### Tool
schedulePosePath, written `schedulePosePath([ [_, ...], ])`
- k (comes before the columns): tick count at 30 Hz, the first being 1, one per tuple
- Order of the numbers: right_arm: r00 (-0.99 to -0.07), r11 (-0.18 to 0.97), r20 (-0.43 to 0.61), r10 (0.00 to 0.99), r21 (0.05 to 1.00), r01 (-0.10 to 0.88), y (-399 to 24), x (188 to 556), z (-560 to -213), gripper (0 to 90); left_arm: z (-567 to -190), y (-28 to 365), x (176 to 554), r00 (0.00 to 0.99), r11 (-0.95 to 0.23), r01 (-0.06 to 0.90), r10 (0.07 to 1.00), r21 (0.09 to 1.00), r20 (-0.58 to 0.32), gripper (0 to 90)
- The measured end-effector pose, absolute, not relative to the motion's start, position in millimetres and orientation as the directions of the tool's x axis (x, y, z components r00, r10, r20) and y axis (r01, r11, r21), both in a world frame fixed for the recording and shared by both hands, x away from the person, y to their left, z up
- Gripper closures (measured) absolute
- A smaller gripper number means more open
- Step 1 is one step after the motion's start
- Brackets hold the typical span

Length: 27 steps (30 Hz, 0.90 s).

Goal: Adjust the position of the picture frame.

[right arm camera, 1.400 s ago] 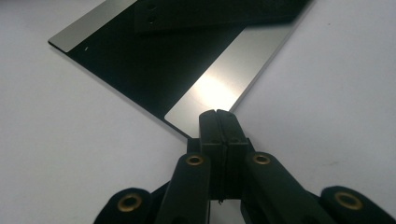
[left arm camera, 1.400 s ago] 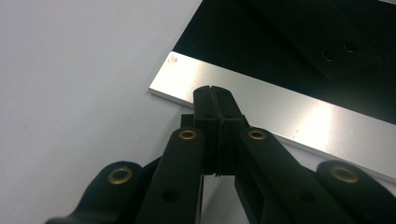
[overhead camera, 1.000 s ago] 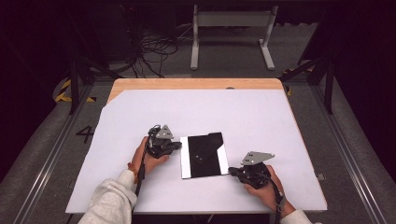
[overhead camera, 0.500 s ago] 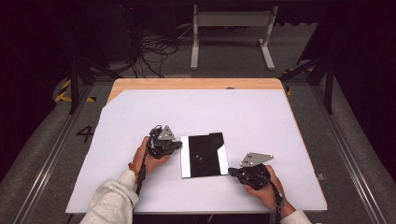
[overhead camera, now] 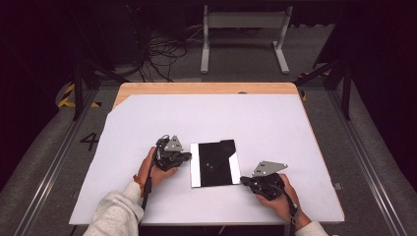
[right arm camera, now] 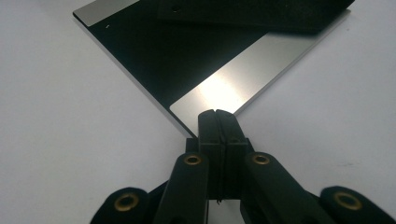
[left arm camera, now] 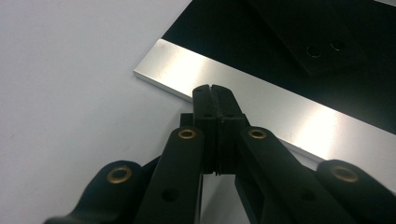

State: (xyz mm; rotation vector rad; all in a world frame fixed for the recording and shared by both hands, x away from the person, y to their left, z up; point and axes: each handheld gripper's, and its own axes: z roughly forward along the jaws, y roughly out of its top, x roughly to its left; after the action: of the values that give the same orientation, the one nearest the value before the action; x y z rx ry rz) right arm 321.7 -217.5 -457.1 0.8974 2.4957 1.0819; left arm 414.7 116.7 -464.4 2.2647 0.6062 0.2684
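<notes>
plate: a flat square plate [overhead camera: 215, 163] with a black middle and bare silver strips along two opposite edges lies flat near the middle of the counter [overhead camera: 295, 128], towards the person's side; a smaller black piece [overhead camera: 216, 156] with two small holes lies on top of the plate, towards its far edge
left tongs: the left tongs [overhead camera: 183, 158] sit just beside the plate's left silver strip; jaws pressed together with nothing between them; in the left gripper view [left arm camera: 214, 100] the tips meet that strip's outer edge, touching or very nearly
right tongs: the right tongs [overhead camera: 246, 180] sit at the plate's near right corner; jaws likewise together and empty; in the right gripper view [right arm camera: 216, 122] the tips rest at the corner of the other silver strip
step in hand: likely steadying or nudging the plate from two sides with closed tips
doing it well: keep both tips low against the plate's edges, not on top; push evenly so the plate slides flat without turning; go slowly so the loose black piece does not shift
</notes>
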Motion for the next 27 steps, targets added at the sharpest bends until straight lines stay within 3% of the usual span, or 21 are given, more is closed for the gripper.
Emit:
schedulePosePath([
  [14, -0.776, 0.504, 0.056, 0.629, 0.73, 0.462, -219.9, 325.7, -457.5, 90.0, -464.7, 115.8, 426.8, 0.858, -0.579, 0.36, 0.514, 0.732, -0.015, 89.8],
  [27, -0.83, 0.563, 0.057, 0.555, 0.708, 0.426, -215.9, 318.7, -455.0, 90.0, -462.5, 104.5, 444.9, 0.859, -0.585, 0.363, 0.511, 0.725, -0.018, 89.8],
])
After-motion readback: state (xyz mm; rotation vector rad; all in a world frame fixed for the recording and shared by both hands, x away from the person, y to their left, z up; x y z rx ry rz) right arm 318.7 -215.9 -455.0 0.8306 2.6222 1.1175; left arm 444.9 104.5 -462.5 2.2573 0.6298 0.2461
